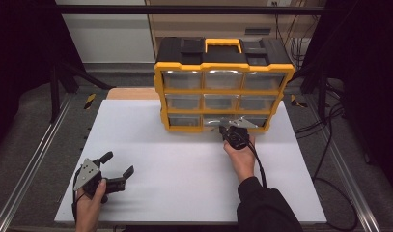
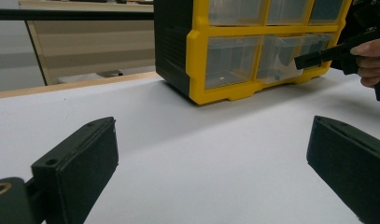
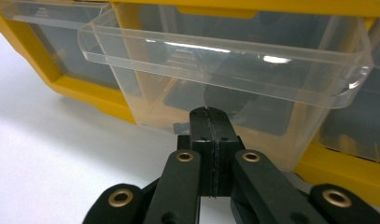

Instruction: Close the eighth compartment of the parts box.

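Left tool (image 1: 120, 175): black body, two flat black jaws, each with a small screw hole near its base; grey three-cornered plate on top, dotted with dark screws. Right tool (image 3: 209, 116): black, jaw arms on brass-ringed pivots, grey plate on top, thick black cable trailing back along the forearm. Right sleeve (image 1: 264, 208): black, long. Left hand (image 1: 88, 208): bare forearm, no sleeve seen.

White desk (image 1: 184, 164) is lying bare across the middle and front, giving wide passage between the two hands. Organizer (image 1: 223, 84) is standing at the far edge, blocking the way beyond. Its bottom middle drawer (image 3: 225, 79) is sticking out toward the person, narrowing room in front. Right tool (image 3: 210, 119) is sitting pressed together against that drawer front. Left tool (image 1: 118, 170) is resting spread at the front left, well apart.
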Demonstrator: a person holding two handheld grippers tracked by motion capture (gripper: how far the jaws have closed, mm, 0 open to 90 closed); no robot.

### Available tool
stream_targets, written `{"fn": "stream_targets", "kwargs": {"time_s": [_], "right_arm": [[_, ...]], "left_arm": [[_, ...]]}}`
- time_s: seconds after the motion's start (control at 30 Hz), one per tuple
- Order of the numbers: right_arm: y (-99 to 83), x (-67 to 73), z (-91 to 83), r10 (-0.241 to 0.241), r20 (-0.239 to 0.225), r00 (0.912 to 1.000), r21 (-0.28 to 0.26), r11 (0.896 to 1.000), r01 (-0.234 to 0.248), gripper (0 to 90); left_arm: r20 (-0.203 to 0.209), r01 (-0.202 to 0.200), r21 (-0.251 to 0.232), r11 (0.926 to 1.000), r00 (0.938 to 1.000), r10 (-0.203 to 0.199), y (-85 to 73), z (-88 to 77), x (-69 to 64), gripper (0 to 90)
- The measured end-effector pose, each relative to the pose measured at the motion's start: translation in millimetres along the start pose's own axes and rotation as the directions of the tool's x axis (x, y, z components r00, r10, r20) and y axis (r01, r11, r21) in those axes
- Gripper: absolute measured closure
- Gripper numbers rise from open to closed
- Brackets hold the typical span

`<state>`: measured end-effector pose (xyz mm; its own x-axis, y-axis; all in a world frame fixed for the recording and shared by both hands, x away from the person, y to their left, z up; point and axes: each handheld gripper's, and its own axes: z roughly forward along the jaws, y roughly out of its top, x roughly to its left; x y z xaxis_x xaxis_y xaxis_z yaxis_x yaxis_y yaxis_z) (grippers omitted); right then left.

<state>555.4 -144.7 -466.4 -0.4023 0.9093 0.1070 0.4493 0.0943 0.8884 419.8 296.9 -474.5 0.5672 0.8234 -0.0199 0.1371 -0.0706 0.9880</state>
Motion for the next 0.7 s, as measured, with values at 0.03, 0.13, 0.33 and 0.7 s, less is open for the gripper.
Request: {"fn": "stream_targets", "kwargs": {"time_s": [0.03, 0.13, 0.33, 0.7], "right_arm": [[0.0, -0.1, 0.4, -0.001, 0.003, 1.0000, 0.000, 1.000, 0.001, 90.0], [-0.3, -0.1, 1.5, -0.001, 0.002, 1.0000, 0.003, 1.000, 0.001, 90.0], [0.2, -1.2, 2.4, 0.014, 0.003, 0.9999, 0.002, 1.000, -0.014, 90.0], [1.7, -2.4, 3.9, 0.016, 0.006, 0.9999, 0.002, 1.000, -0.016, 90.0]], "left_arm": [[0.000, 0.000, 0.000, 1.0000, 1.0000, 0.000, 0.1, -0.3, 0.0, 2.0], [0.003, -0.001, -0.003, 1.0000, 1.0000, 0.001, 0.3, -0.5, 0.1, 2.0], [0.010, -0.009, -0.010, 0.9999, 0.9999, 0.009, 0.4, -0.4, -0.6, 2.0], [-0.002, -0.021, -0.033, 0.9992, 0.9998, 0.021, 2.5, -3.1, -1.1, 2.1]]}}
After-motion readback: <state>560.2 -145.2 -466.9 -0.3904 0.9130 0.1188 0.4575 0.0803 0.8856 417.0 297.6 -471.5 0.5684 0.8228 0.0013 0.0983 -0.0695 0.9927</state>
